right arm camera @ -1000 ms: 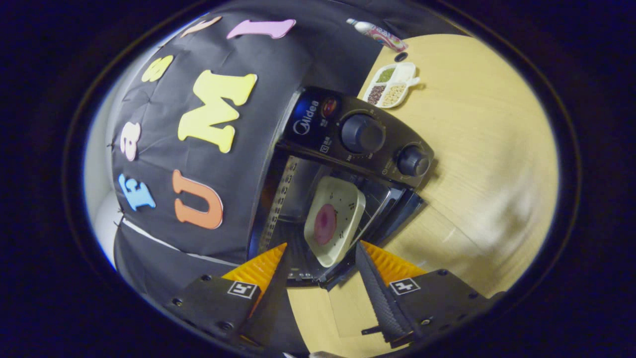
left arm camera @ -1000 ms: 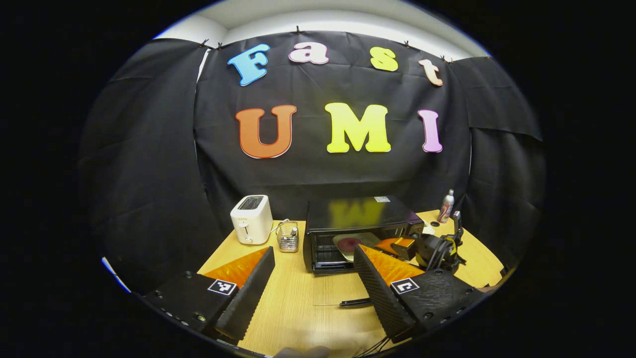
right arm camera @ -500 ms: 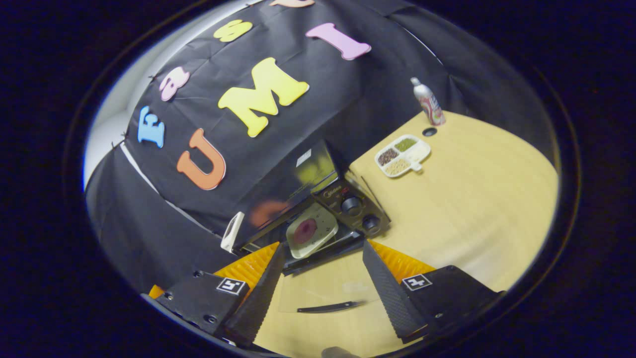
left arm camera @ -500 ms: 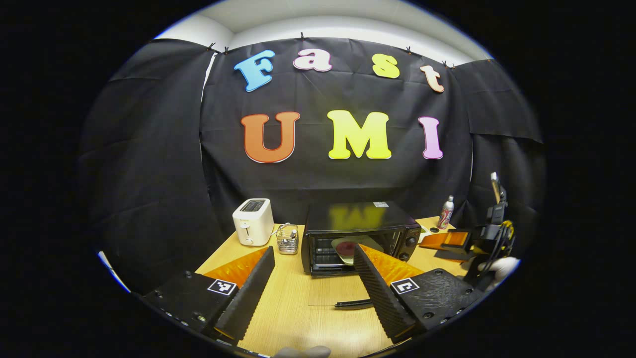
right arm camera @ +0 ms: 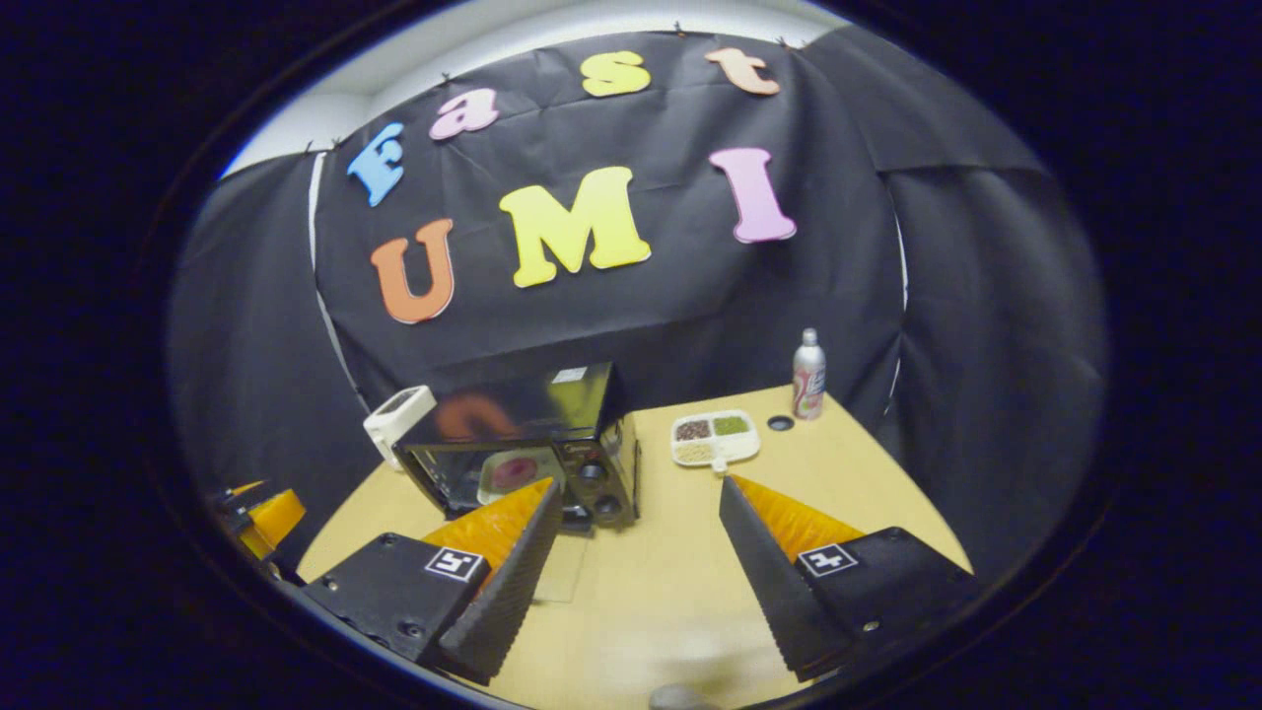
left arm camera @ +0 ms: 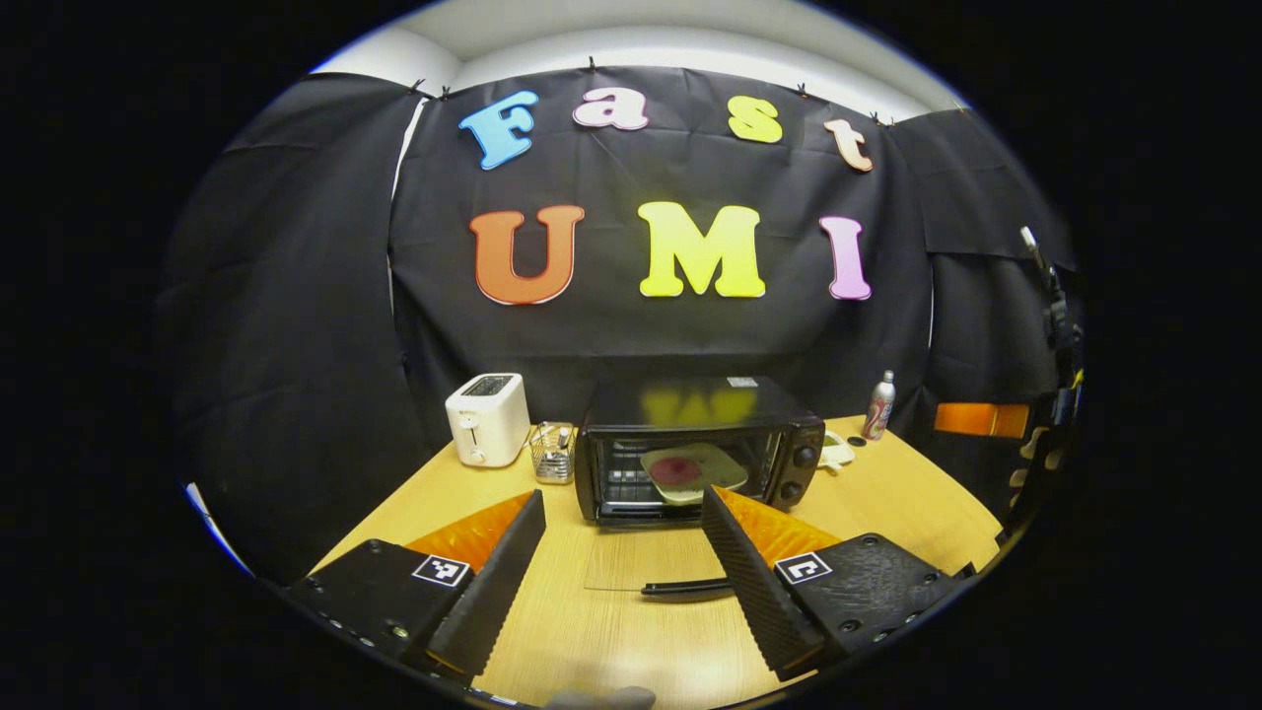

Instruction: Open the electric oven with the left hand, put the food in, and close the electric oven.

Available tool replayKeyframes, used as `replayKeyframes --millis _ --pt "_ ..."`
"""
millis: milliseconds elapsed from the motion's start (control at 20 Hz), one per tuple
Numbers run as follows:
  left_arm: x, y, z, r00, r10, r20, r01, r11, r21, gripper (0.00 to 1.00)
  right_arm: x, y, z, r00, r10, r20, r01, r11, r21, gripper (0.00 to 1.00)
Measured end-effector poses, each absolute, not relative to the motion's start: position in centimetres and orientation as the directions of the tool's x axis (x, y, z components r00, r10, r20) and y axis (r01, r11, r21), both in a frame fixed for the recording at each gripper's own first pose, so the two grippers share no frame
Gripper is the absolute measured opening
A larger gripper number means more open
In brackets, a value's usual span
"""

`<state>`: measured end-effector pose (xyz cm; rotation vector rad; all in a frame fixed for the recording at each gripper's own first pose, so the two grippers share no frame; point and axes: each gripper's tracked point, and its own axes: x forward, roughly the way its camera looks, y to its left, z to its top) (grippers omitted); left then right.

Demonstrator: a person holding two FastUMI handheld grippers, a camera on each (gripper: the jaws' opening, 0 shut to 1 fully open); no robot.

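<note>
Electric oven point(left arm camera: 698, 449): door point(left arm camera: 646, 572) down flat in front, plate of food point(left arm camera: 690, 469) inside. Left gripper point(left arm camera: 621, 537), right gripper point(right arm camera: 639, 532): fingers spread, empty, before oven.

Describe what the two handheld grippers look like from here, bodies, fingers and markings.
The left gripper has two wedge-shaped fingers with ribbed inner faces, on black textured mounts that each carry a small square black-and-white tag and round screws. The right gripper is built the same, with its own tags. In the left gripper view, the right gripper's body at the far edge carries black cables.
</note>
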<state>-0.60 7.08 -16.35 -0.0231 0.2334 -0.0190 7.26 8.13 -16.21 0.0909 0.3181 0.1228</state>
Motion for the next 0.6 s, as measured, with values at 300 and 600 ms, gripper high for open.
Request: replayKeyframes --millis 300,600 --pt "-0.7 3.6 -24.7 0.932 -0.065 -0.358 0.045 0.997 -0.062 0.96 4.8 7.0 -13.7 0.955 0.134 -0.266 -0.135 0.991 0.014 1.0" --pt "-0.7 0.2 -32.9 0.864 -0.11 -0.491 0.093 0.994 -0.059 0.97 3.3 5.4 -13.2 0.952 0.119 -0.281 -0.122 0.993 0.009 0.96"
